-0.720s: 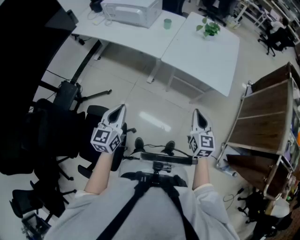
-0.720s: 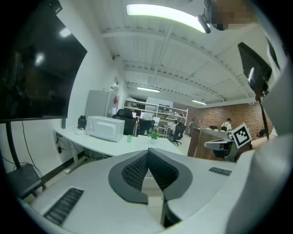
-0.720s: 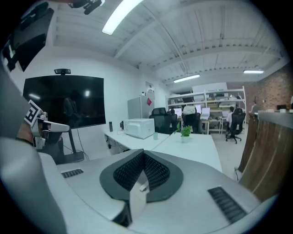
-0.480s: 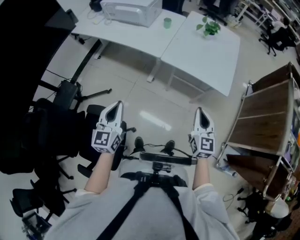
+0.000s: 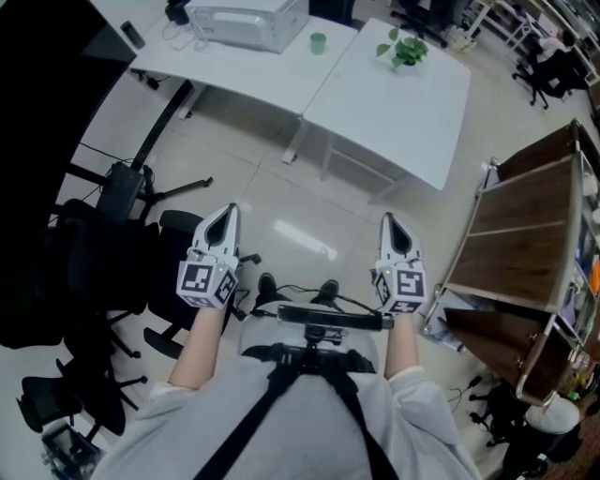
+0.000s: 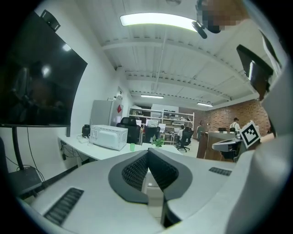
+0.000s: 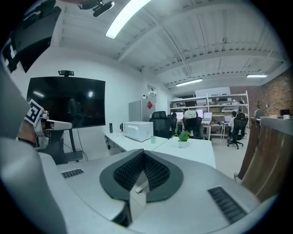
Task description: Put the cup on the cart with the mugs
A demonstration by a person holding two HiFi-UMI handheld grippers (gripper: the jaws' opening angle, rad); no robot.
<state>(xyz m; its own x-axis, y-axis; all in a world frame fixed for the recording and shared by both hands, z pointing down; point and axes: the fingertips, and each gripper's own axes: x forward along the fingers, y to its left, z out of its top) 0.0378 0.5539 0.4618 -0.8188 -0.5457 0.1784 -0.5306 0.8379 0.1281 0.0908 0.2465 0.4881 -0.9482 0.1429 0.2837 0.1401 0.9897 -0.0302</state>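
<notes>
Left tool (image 5: 228, 212): clenched, empty.
Right tool (image 5: 388, 219): clenched, empty; both at waist height above the floor.
Green cup (image 5: 318, 42): on white worktop (image 5: 394, 103), near microwave (image 5: 246, 13), well apart from both tools.
Cart (image 5: 525, 234): at right; mugs not discernible.
Step, judged: approach, cup ungrasped.
Next: close in on the worktop, spread one tool's jaws, take the cup.

Green cup (image 5: 318, 43) upright on white table (image 5: 234, 70)

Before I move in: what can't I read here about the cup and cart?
Mugs: none identifiable; the cart runs off the head view's right edge and is cropped in the right gripper view.
Green cup: too small in all views to see its contents or handle.
</notes>
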